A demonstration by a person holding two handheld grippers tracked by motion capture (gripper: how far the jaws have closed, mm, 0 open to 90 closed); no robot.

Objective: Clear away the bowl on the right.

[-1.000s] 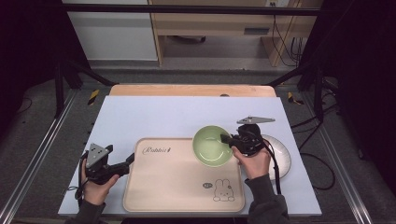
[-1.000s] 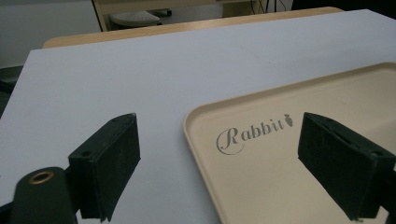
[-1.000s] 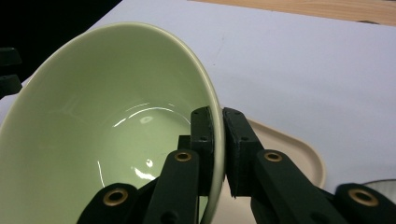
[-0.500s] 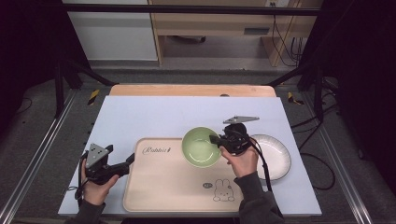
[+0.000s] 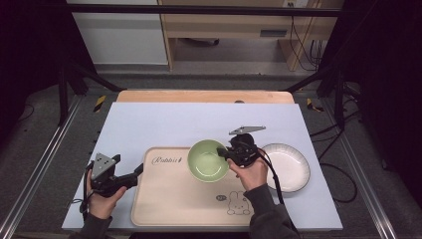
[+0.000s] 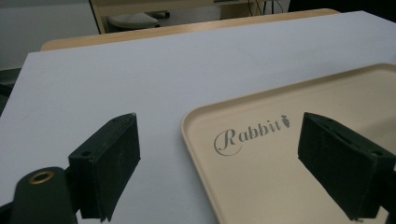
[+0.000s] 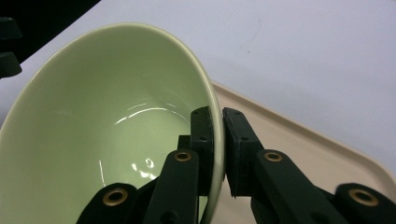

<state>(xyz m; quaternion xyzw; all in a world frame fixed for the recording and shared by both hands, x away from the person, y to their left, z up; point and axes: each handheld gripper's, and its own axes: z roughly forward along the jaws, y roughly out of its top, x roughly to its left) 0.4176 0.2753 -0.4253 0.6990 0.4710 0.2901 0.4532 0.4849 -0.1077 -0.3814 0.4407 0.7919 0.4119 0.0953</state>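
Here the right gripper (image 7: 218,140) pinches only the green bowl's (image 7: 107,140) thin rim, so the bowl could tip or slip onto the tray (image 5: 169,199); the left gripper (image 6: 224,172) gapes empty.

Left claw (image 5: 133,174) held low at the person's left, jaws spread wide with nothing between them; right claw (image 5: 222,153) reaching leftward from the right hand (image 5: 247,172), jaws clamped tight.

Table (image 5: 149,119) with tray (image 5: 164,199), white plate (image 5: 293,169)
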